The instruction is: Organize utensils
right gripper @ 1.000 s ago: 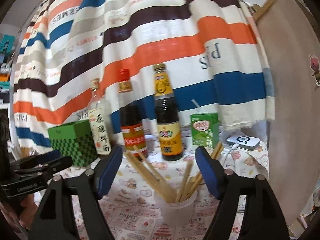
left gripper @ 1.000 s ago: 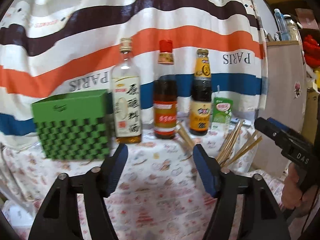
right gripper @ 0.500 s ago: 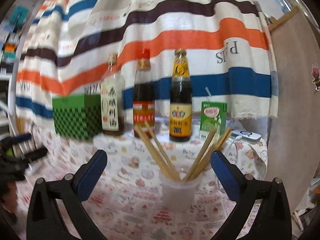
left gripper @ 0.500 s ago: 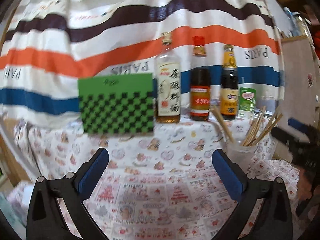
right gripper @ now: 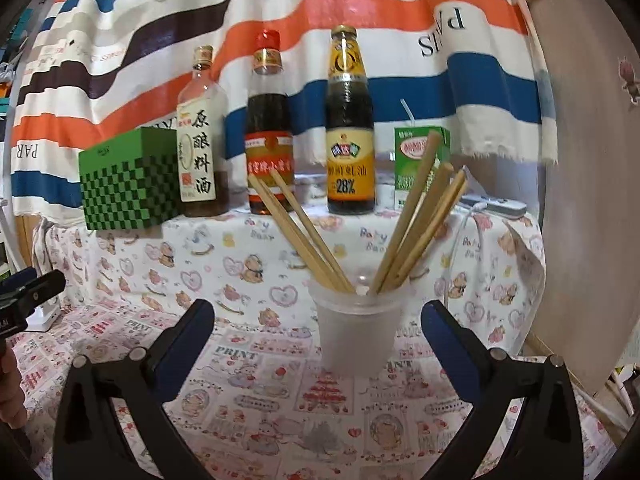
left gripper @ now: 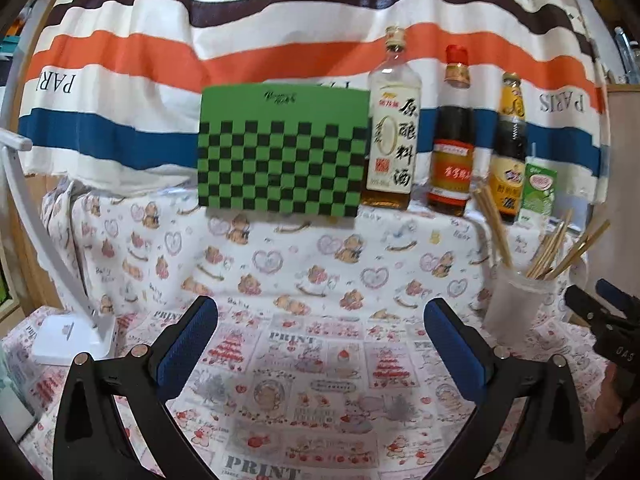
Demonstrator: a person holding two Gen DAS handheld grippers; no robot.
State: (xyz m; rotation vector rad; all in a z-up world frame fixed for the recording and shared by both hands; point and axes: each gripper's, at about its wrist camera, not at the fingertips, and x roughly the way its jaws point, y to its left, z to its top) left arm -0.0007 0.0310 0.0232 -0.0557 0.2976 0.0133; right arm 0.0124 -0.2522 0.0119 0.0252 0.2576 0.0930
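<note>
Right wrist view: my right gripper (right gripper: 318, 326) looks straight at the plastic cup (right gripper: 357, 326), fingers spread wide to either side of it and holding nothing.
Chopsticks: the wooden chopsticks (right gripper: 416, 228) all stand in the cup, fanned in two bunches, one leaning left and one right.
Cup's place: on the patterned tablecloth (right gripper: 248, 392), near side, at the right of the table.
Progress: as I judge it, the sticks already sit gathered in one holder; I see none loose on the cloth.
Left to do: I cannot tell; this fits a finished sort, or a cup still waiting to be emptied or moved.
Left gripper (left gripper: 320, 342): also spread and empty, over bare cloth well left of the cup.
Far row: green checkered box (left gripper: 282, 152), three sauce bottles (right gripper: 269, 128) and a drink carton (right gripper: 420, 168) against the striped cloth (left gripper: 160, 48).
</note>
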